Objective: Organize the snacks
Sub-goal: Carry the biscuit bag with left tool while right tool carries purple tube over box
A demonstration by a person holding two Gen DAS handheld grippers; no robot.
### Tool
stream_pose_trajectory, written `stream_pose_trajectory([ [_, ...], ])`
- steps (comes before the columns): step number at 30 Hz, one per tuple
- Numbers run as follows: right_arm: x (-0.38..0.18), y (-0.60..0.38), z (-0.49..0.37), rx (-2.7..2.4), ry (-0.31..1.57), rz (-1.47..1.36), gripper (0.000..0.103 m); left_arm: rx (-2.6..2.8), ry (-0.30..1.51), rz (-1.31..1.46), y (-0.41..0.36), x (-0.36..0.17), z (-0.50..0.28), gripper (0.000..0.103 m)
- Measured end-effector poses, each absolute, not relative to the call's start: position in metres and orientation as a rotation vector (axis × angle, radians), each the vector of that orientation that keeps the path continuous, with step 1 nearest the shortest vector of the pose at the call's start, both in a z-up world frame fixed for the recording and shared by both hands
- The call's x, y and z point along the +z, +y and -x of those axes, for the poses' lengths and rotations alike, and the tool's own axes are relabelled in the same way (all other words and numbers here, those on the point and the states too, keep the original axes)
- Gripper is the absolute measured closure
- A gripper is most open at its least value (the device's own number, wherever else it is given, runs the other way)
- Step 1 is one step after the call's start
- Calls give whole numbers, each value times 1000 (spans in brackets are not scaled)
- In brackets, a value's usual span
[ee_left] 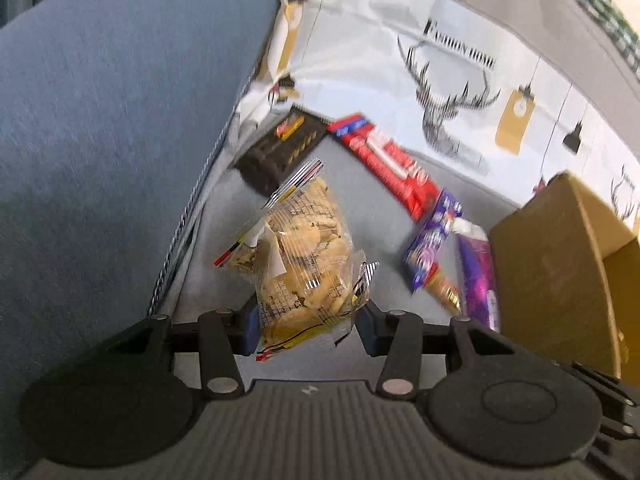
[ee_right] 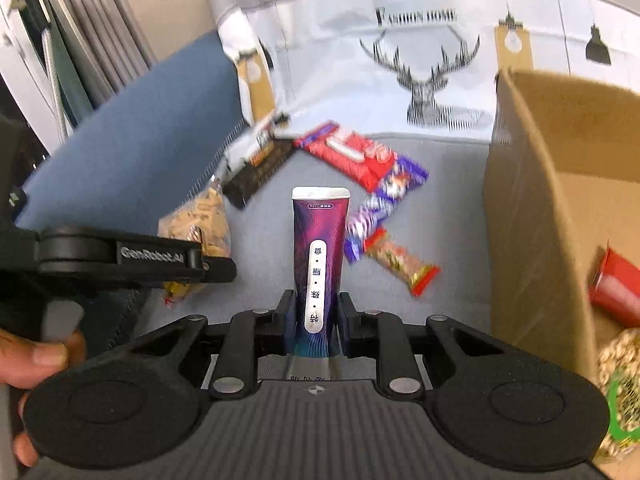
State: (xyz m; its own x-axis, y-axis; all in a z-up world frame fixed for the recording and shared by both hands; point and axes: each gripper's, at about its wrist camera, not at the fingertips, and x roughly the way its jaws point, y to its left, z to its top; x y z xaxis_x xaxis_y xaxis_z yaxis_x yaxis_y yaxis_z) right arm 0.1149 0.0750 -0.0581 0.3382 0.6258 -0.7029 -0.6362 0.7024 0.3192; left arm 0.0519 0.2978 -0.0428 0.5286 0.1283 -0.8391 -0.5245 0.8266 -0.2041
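Crinkly clear-plastic cracker bag, light, soft and crushable, sat clenched at its lower end in the left gripper, while the right gripper gripped a stiffer purple foil stick pack low down.

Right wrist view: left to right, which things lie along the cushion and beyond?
Clear cracker bag → black packet → purple tube in the right gripper → gold-and-red bar → cardboard box → red pack inside the box.
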Motion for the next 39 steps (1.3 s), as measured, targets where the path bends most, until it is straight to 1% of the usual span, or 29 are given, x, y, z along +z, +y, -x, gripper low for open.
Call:
stream_pose_trajectory([
  [7, -21, 52, -121, 862, 824, -89, 81, 426, 832, 466, 293, -24, -50, 51],
  [12, -6, 37, -126, 874, 784, -113, 81, 416, 793, 459, 283, -14, -53, 51],
  [27, 6, 1, -136, 846, 719, -152, 81, 348, 766, 416, 248, 7, -56, 51],
  [39, 16, -40, -141, 809, 640, -175, 81, 324, 671, 391, 228, 28, -49, 51],
])
